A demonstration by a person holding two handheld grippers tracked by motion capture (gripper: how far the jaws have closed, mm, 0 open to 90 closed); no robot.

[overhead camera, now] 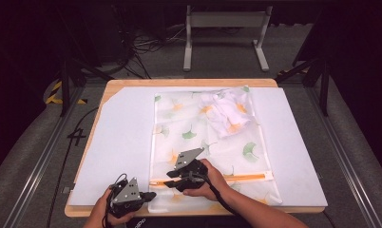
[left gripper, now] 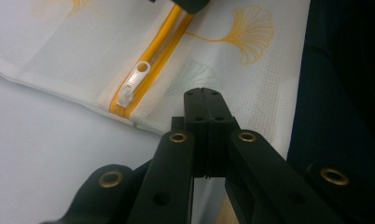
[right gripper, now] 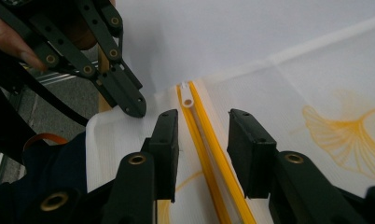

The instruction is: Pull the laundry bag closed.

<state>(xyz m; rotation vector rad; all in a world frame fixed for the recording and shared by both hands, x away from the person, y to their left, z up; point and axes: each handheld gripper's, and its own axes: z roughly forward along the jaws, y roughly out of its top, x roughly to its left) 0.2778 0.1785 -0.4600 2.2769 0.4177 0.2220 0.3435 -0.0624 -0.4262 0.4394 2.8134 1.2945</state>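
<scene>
Mesh laundry bag lying flat on the white mat, printed with ginkgo leaves, white clothes bunched inside at the far end. Orange zipper running across the near end, close to the table edge.

Looks like the zipping step, right at the start: white zipper pull sitting at the left end of the orange track, flat against the mesh, not yet grabbed. Can't tell from these shots whether the track is already closed or not.

Right gripper hovering directly over the track, jaws spread wide with the orange tape running between them, pull tab just ahead of the tips. Nothing clamped.

Left gripper with jaws pressed fully together, tips resting on or just above the mesh near the bag's corner, beside the pull. Doesn't seem to be pinching any fabric, more like pinning the corner down, though hard to be sure.

Next move, best guess: nudge the right gripper forward to the tab, close on it, then drag along the track while the left keeps the corner from sliding. Tab is small and lying flat, so easy to slip off or grab mesh instead.
</scene>
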